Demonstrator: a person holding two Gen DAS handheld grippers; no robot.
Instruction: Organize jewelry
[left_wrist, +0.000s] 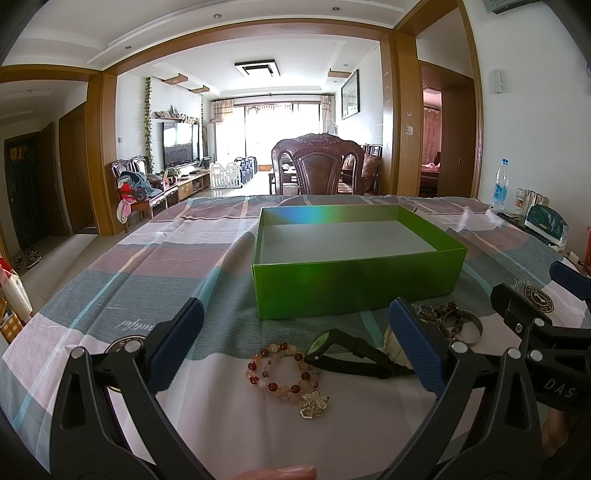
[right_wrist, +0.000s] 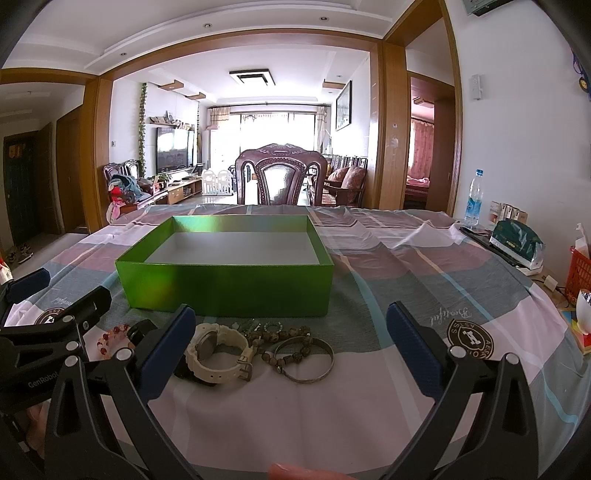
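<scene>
Jewelry (left_wrist: 282, 373) lies between the left gripper's (left_wrist: 295, 343) spread jaws.

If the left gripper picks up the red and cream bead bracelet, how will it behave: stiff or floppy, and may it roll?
The bead bracelet is probably floppy: its coils lie slack on the cloth, so it may sag from the fingers. The round beads look smooth, so perhaps slippery. The metal charm would likely dangle, not roll.

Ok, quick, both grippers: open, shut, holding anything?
Left gripper: open, holding nothing, above the red bead bracelet.
Right gripper: open, holding nothing, above the cream watch.
</scene>
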